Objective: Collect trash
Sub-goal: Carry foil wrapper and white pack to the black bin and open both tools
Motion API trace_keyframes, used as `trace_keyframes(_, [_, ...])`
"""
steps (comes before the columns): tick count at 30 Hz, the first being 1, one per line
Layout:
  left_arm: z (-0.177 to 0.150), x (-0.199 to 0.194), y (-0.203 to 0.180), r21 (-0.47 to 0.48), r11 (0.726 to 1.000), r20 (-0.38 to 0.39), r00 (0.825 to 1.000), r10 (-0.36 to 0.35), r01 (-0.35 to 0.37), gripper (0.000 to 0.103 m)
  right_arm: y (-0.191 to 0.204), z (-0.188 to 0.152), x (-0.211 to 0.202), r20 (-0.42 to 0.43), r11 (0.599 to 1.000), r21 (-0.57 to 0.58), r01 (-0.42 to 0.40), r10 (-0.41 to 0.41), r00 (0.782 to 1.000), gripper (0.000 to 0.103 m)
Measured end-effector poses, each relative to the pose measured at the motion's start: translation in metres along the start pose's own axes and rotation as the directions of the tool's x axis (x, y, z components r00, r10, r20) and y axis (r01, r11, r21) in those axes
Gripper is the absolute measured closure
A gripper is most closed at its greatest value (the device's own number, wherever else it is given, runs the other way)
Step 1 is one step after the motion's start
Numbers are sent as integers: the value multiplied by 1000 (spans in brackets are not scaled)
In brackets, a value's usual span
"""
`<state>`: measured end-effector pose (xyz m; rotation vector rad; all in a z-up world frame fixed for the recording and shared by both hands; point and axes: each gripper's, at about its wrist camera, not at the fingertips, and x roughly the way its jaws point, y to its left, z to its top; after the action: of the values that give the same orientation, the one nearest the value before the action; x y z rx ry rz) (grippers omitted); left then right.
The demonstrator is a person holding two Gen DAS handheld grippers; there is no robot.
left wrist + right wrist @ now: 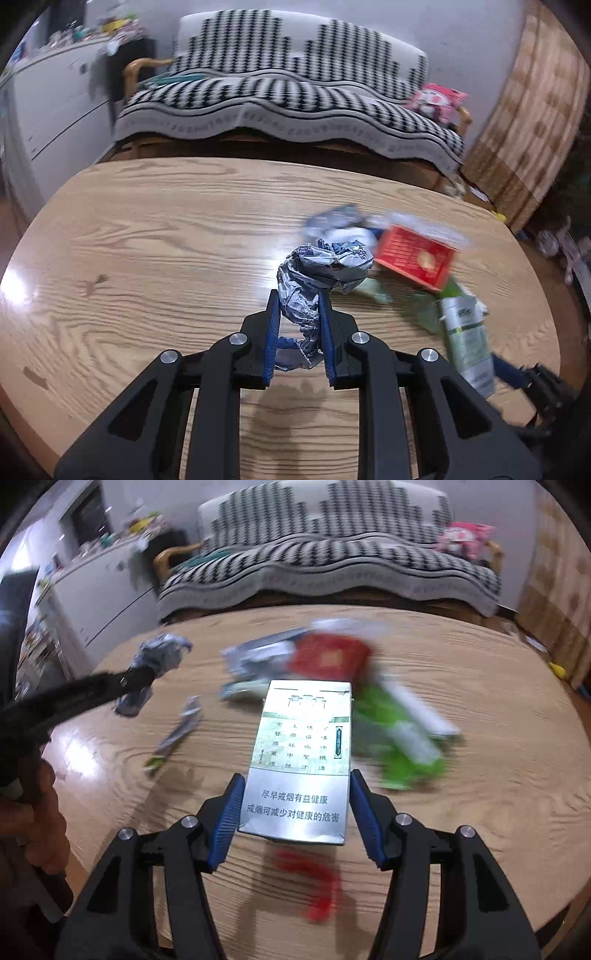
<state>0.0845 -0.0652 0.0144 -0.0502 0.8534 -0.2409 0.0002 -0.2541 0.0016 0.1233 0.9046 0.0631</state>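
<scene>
A light oak-grain counter (147,229) carries the litter: a crumpled silver wrapper (317,273) with dark print, pinched in the left claw (298,308) (black frame, blue ribbed pads (273,332)); a red-orange box (413,258) with pale lettering; a bright green and white packet (402,738), blurred. The right claw (297,794), black and blue alike, grips a silver cigarette pack (299,760) with a pale green panel and white characters. Below it lies a red scrap (314,882). Behind, a sofa throw (288,96) in black-and-white zigzag, a pink bag (436,99) and a tan checked curtain (535,122).
</scene>
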Motion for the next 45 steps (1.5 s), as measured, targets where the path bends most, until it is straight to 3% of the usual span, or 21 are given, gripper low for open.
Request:
trace_keyframes(8, [-23,0,-140,180,971,-25,988,-152,154,83,-174,-33,-67,43,970,199,142,-154,987,47])
trace_keyframes(14, [-59,1,-258,305,907,-78,957,-281,291,83,-293,-85,-119,30,902,363,233,-261,965,46])
trace_keyframes(23, [-135,-1,-414,434,769,-191,883,-429,468,83,-424,-179,-171,-54,774,544,324,-353,934,46])
trace_keyframes(26, [-165,2,-455,476,719,-242,861,-447,507,83,-455,-215,-183,-86,731,593,338,-360,929,46])
trace_keyframes(32, [-195,8,-496,510,669,-295,841,-454,540,83,-491,-261,-185,-175,665,648,371,-344,923,46])
trace_keyframes(39, [-210,25,-524,511,655,-342,830,-440,557,83,-505,-283,-186,-204,641,670,375,-328,923,46])
trace_keyframes(45, [-215,31,-536,513,640,-362,820,-443,572,83,-508,-274,-182,-207,631,675,383,-336,919,46])
